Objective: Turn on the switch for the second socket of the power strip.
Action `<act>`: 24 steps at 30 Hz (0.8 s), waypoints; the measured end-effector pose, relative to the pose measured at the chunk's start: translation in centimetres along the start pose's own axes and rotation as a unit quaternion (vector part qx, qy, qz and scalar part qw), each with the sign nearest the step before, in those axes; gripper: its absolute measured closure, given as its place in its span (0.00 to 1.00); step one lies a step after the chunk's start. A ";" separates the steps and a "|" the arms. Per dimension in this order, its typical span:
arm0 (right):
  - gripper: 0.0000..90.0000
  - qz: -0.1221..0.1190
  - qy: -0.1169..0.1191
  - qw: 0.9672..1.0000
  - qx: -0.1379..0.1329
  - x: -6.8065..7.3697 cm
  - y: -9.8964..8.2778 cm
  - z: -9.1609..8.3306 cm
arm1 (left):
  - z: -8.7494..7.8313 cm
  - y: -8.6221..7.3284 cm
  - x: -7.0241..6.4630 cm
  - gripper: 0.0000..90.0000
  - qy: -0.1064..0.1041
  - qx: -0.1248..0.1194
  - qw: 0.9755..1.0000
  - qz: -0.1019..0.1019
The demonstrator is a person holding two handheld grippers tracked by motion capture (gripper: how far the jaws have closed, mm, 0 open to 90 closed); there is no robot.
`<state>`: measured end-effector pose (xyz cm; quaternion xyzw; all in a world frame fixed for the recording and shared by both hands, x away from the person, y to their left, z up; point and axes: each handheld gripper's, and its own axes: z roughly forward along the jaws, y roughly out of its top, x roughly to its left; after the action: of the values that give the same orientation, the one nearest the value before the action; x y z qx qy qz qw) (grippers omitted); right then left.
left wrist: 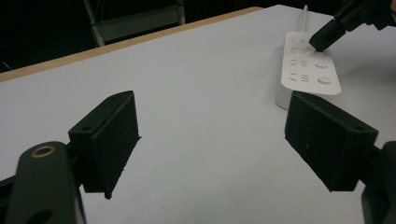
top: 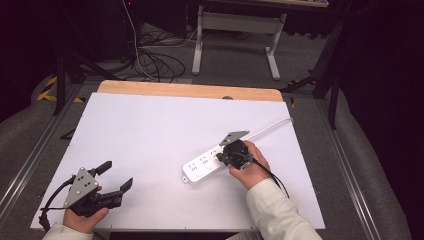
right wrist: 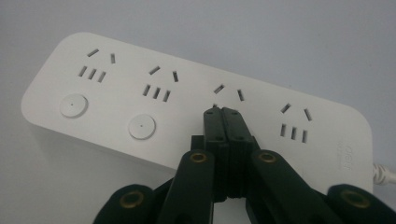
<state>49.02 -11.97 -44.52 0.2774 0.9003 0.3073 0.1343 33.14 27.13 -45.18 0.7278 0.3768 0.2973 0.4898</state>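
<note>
High view: the right hand-held gripper (top: 226, 156) rests its tip on the white power strip (top: 202, 169), which lies on the white worktop (top: 150, 135); the left hand-held gripper (top: 116, 176) sits well apart from the strip, jaws spread and empty.

Left gripper view: the strip (left wrist: 306, 65) lies far ahead to the right, the other gripper's tip (left wrist: 327, 36) on it.

Right gripper view: jaws clenched together, nothing between them, tip (right wrist: 223, 112) touching the strip (right wrist: 140, 93) at the third socket group, two round buttons (right wrist: 142, 126) to its left.

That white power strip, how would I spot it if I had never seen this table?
Look at the white table, right of its middle. The power strip lies there at a slant, under the right gripper. It is a flat white bar with socket slots, round buttons and a white cord.
</note>
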 end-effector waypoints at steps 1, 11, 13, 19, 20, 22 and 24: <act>1.00 0.000 -0.002 1.000 0.000 0.0 0.0 0.0 | 0.0 0.0 0.0 0.20 0.000 0.000 1.000 0.000; 1.00 0.003 -0.003 1.000 0.006 0.1 -0.1 0.0 | 0.0 0.0 0.0 0.20 0.000 0.000 1.000 0.001; 1.00 0.004 -0.004 1.000 0.008 0.1 0.0 0.0 | 0.0 0.0 0.0 0.20 0.000 0.000 1.000 0.001; 1.00 0.014 0.001 1.000 0.010 0.0 -0.1 0.0 | 0.0 0.0 -0.1 0.20 -0.001 0.001 1.000 0.001; 1.00 0.015 0.000 1.000 0.009 0.0 -0.1 0.1 | 0.0 0.0 -0.1 0.20 0.000 0.000 1.000 0.001; 1.00 0.019 -0.001 1.000 0.006 0.0 -0.2 0.1 | 0.0 0.0 -0.1 0.20 -0.001 -0.001 1.000 0.001; 1.00 0.020 -0.001 1.000 0.006 0.0 -0.3 0.0 | 0.0 0.0 -0.1 0.20 -0.001 0.001 1.000 0.001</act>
<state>48.93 -12.14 -44.72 0.2965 0.8962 0.3042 0.1278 33.11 27.05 -45.17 0.7291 0.3759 0.2965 0.4891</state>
